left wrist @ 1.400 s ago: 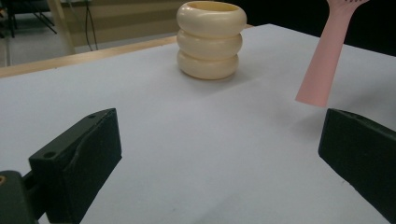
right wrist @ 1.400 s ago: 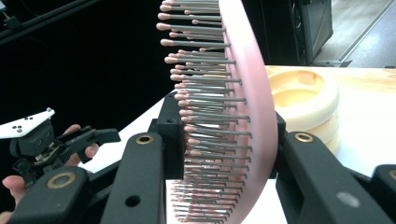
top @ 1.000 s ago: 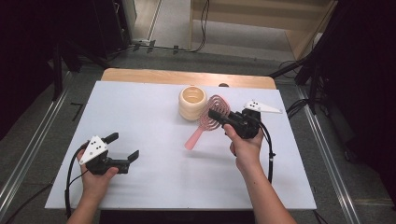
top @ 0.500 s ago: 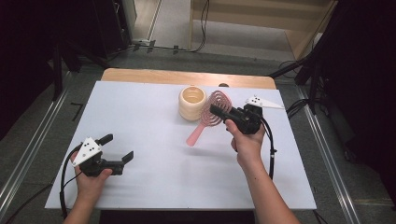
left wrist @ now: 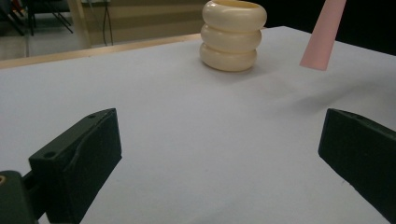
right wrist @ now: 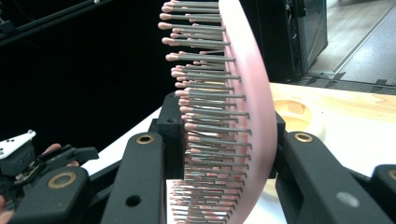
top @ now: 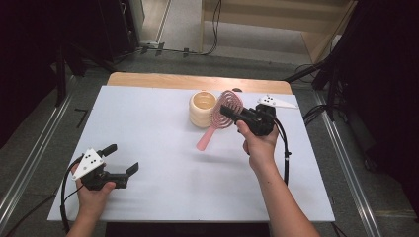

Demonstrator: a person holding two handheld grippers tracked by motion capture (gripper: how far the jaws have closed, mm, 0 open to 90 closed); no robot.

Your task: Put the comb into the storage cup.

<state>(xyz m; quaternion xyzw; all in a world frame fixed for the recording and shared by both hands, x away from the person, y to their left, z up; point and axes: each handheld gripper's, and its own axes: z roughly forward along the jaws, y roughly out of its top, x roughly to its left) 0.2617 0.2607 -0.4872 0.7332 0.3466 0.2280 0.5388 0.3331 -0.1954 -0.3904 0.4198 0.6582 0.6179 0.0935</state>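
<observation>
A pink hairbrush (top: 223, 117) hangs above the white table, handle (top: 205, 140) pointing down-left. My right gripper (top: 232, 113) is shut on its round bristled head (right wrist: 229, 116), just right of a cream ribbed cup (top: 202, 108). In the left gripper view the cup (left wrist: 232, 35) stands upright ahead and the brush handle tip (left wrist: 322, 37) hangs at the upper right. My left gripper (top: 121, 159) rests open at the table's front left with nothing between its jaws, and it appears far off in the right gripper view (right wrist: 28, 163).
The white tabletop (top: 148, 128) has a wooden strip (top: 197, 81) along its far edge. Metal rails run along both sides of the table on the floor. Cables trail from each gripper toward the person.
The left gripper has drawn back toward the front-left corner. The right gripper with the brush has stayed almost in place beside the cup.
</observation>
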